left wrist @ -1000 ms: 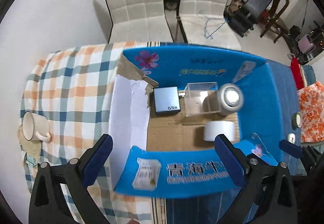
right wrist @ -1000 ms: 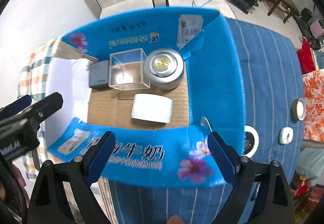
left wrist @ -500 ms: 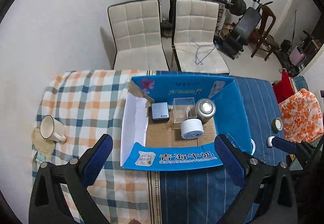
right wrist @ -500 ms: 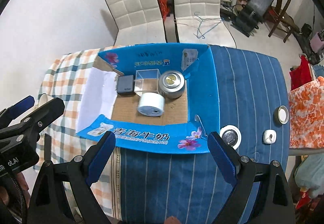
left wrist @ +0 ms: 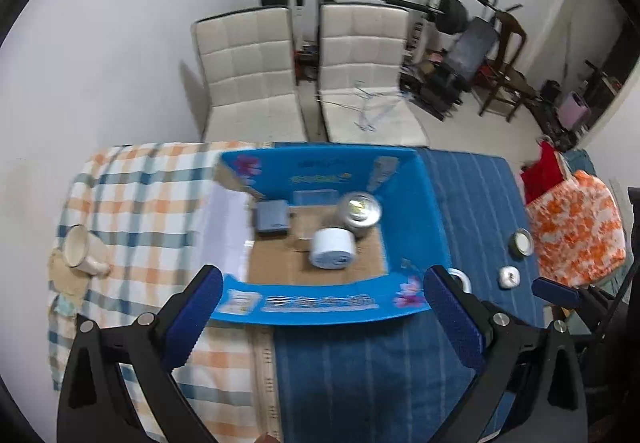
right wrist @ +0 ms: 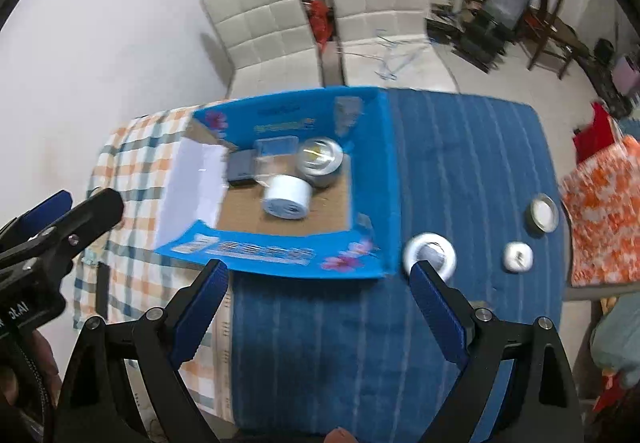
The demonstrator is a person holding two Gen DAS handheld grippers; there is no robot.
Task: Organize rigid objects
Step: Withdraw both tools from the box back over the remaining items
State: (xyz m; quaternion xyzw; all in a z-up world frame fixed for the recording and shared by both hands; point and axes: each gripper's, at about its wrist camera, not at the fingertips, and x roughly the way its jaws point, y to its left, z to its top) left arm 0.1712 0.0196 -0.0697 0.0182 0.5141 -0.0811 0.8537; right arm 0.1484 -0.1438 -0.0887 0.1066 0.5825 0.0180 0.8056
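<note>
An open blue cardboard box (left wrist: 412, 199) (right wrist: 374, 179) stands on the table. Inside it lie a white tape roll (left wrist: 332, 253) (right wrist: 286, 197), a round silver tin (left wrist: 359, 209) (right wrist: 320, 161), a clear plastic cube (left wrist: 314, 199) (right wrist: 276, 147) and a dark grey block (left wrist: 273, 217) (right wrist: 240, 169). On the blue striped cloth to the right sit a white ring-shaped disc (right wrist: 429, 254), a small white puck (left wrist: 509, 277) (right wrist: 518, 257) and a flat round tin (left wrist: 523, 241) (right wrist: 543, 211). My left gripper (left wrist: 320, 315) hangs open high above the box's near wall, empty. My right gripper (right wrist: 318, 309) is open and empty above the striped cloth.
A cream mug (left wrist: 80, 253) rests on the checked cloth at the left. Two white padded chairs (left wrist: 248, 83) stand behind the table, with gym gear (left wrist: 464, 51) beyond. An orange flowered cloth (left wrist: 576, 227) lies at the right edge.
Both grippers have risen and pulled back from the box, so it looks smaller and more of the table and room shows. The objects in the box have stayed put.
</note>
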